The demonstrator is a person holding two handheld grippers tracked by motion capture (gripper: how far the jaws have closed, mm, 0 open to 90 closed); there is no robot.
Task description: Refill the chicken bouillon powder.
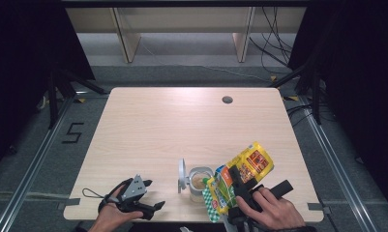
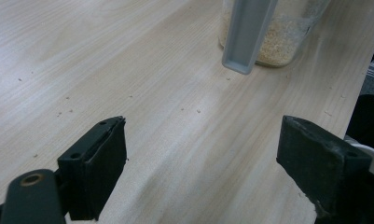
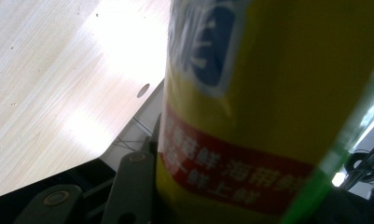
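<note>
A yellow and green snack bag [image 1: 240, 176] is tilted over a small clear jar [image 1: 200, 182] near the table's front edge. My right gripper [image 1: 237, 186] is shut on the bag, which looms large and blurred in the right gripper view [image 3: 268, 116], beside one grey finger [image 3: 128, 186]. The jar holds pale grains [image 2: 275, 44]. Its hinged lid [image 1: 182, 175] stands open on the left side. My left gripper [image 1: 154, 194] rests open at the front left, a short way from the jar, with nothing between its fingers [image 2: 201, 140].
The light wooden table [image 1: 182, 125] has a round cable hole [image 1: 227, 100] at the back right. Small crumbs [image 2: 63, 109] dot the wood near the left gripper. Black stands and cables lie on the floor beyond the table.
</note>
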